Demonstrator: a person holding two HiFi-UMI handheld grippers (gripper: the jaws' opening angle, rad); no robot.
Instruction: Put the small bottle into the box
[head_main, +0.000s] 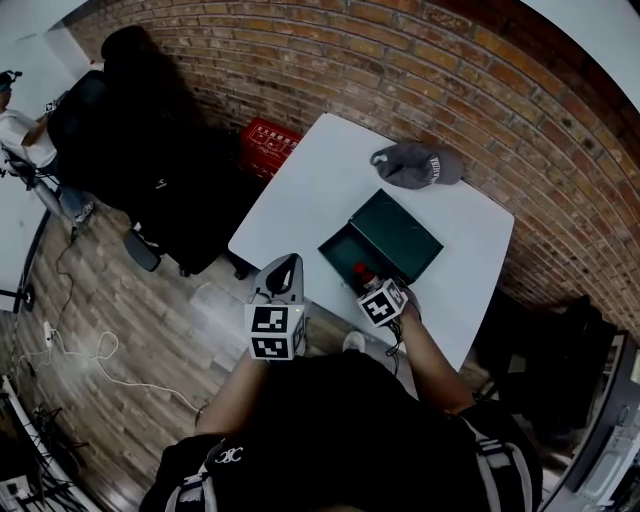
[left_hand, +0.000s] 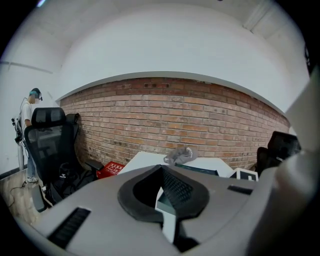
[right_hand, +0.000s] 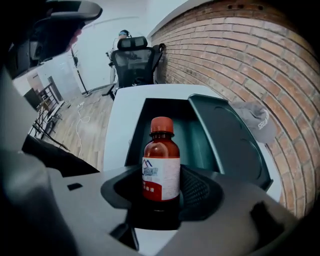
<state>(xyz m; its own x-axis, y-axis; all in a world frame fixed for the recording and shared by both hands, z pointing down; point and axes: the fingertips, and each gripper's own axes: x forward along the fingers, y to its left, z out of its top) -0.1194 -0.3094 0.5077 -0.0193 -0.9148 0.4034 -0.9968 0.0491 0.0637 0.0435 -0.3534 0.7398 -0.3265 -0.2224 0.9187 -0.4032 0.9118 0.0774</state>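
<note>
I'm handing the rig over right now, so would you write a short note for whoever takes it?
Right gripper: shut on the small bottle, which is held upright.
Left gripper: jaws together with nothing in them, held off the table's left edge.
Box: on the table, its lid open, nothing visible inside. A grey cap lies behind it.
Done: bottle picked up and brought to the box's near edge.
Left: carry it over the opening, lower it in, release.

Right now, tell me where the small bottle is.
In the right gripper view, the small brown bottle stands upright, clamped in the right gripper's jaws, at the near edge of the open green box.
</note>
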